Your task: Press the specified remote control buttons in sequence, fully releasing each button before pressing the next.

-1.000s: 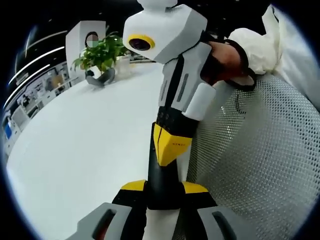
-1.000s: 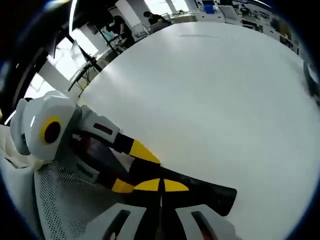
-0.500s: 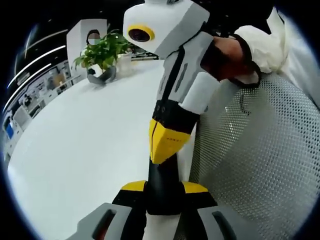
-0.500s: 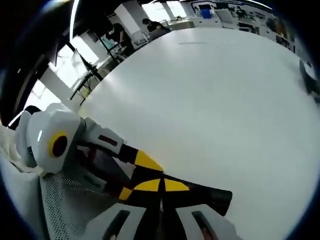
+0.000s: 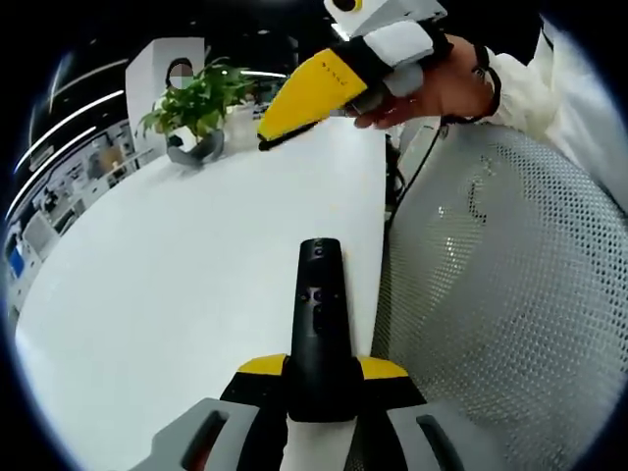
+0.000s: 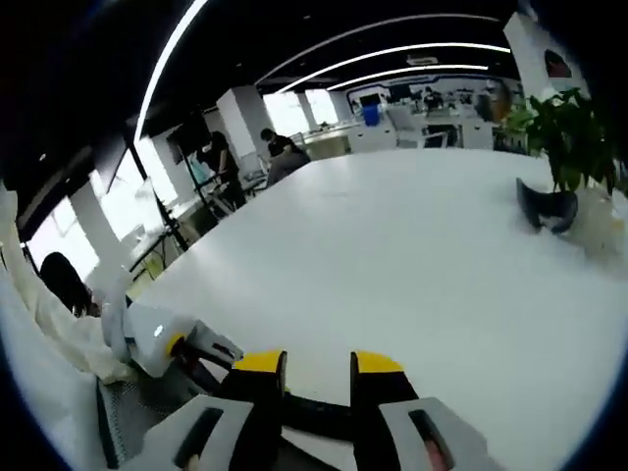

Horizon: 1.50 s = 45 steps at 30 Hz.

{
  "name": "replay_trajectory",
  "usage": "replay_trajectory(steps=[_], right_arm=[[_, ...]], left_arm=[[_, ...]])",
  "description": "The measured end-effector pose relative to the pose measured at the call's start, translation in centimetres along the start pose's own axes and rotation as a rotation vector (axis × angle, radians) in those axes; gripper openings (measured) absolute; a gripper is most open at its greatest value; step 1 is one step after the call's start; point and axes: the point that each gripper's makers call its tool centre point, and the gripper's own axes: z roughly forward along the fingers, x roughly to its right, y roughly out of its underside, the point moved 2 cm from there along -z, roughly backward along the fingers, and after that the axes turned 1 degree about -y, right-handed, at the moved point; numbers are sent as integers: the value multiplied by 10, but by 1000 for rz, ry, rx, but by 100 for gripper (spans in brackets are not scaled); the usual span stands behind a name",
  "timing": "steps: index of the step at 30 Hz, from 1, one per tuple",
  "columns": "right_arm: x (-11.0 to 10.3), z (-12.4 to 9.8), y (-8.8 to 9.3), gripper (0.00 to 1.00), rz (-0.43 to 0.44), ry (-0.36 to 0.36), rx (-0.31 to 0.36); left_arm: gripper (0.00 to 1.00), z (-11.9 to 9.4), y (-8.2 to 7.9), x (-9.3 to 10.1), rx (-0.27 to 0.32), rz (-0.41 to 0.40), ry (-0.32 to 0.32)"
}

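My left fingers (image 5: 319,378) clamp the remote (image 5: 319,314) by its tail, buttons up over the table (image 5: 177,285) edge, so it stays steady for pressing. My right fingers (image 6: 319,378) stand apart, lifted clear above it, which I judge leaves every button released.

Left gripper (image 5: 322,365) clamps black remote (image 5: 320,324); right gripper (image 5: 324,83) raised above white table (image 5: 167,285).
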Motion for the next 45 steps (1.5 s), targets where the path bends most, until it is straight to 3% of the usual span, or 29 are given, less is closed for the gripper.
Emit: replay_trajectory(steps=[4,9,14,17,22,28,33,40,45], right_arm=[[20,-15,-8,45,-93,142,62],[42,-27,1,71,-103,273,87],[49,-32,5,86,-78,297,126],[50,-28,9,87,-78,301,131],[49,-24,7,99,-141,318,143],[55,-26,8,99,-154,355,137],[65,-27,19,99,-150,421,60],[69,-25,27,99,-148,438,6],[71,-26,27,97,-152,448,2]], left_arm=[[25,0,-1,-1,-4,10,10],[25,1,-1,-6,-9,23,26],[25,2,-3,-9,-19,44,44],[25,3,-3,-14,-30,57,55],[25,4,-3,-22,-50,71,72],[25,3,-4,-40,-73,72,78],[25,3,-7,-53,-84,82,84],[24,2,-8,-65,-116,99,103],[24,3,-9,-73,-128,117,117]])
